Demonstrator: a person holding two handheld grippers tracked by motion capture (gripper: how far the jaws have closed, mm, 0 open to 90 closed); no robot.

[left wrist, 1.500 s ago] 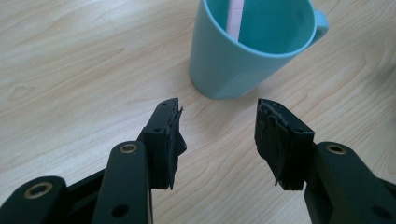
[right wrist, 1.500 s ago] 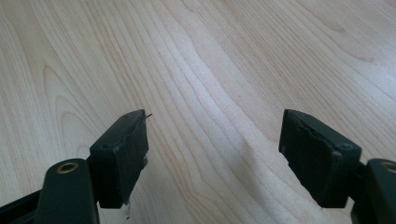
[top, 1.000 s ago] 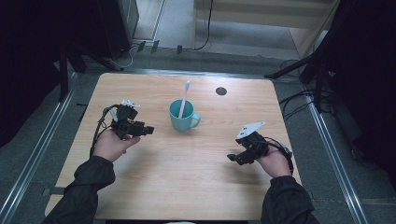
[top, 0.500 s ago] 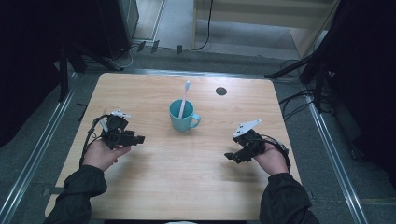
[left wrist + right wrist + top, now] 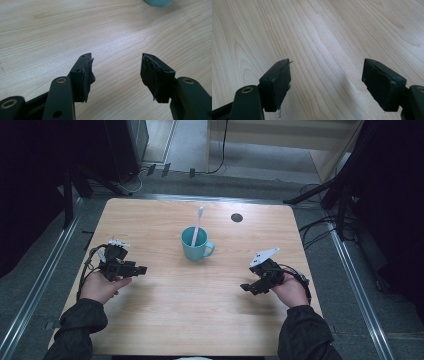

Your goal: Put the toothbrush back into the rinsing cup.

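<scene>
A teal mug (image 5: 196, 245) stands near the middle of the wooden table (image 5: 200, 320) with a pale toothbrush (image 5: 197, 225) upright in it. My left gripper (image 5: 141, 269) hovers at the table's left side, well left of the mug; its jaws have just been opening and stand open with nothing between them (image 5: 116, 67). The mug's base (image 5: 158, 2) peeks in at the top of the left gripper view. My right gripper (image 5: 245, 287) sits at the right side, open over bare wood (image 5: 327, 75).
A small dark round hole (image 5: 237, 217) marks the table's far right part. Metal rails (image 5: 45, 280) run along both sides of the table. Cables (image 5: 320, 227) and stand legs lie on the floor beyond the right edge.
My left gripper has drawn back from beside the mug toward the table's left front. The right gripper has stayed where it was.
</scene>
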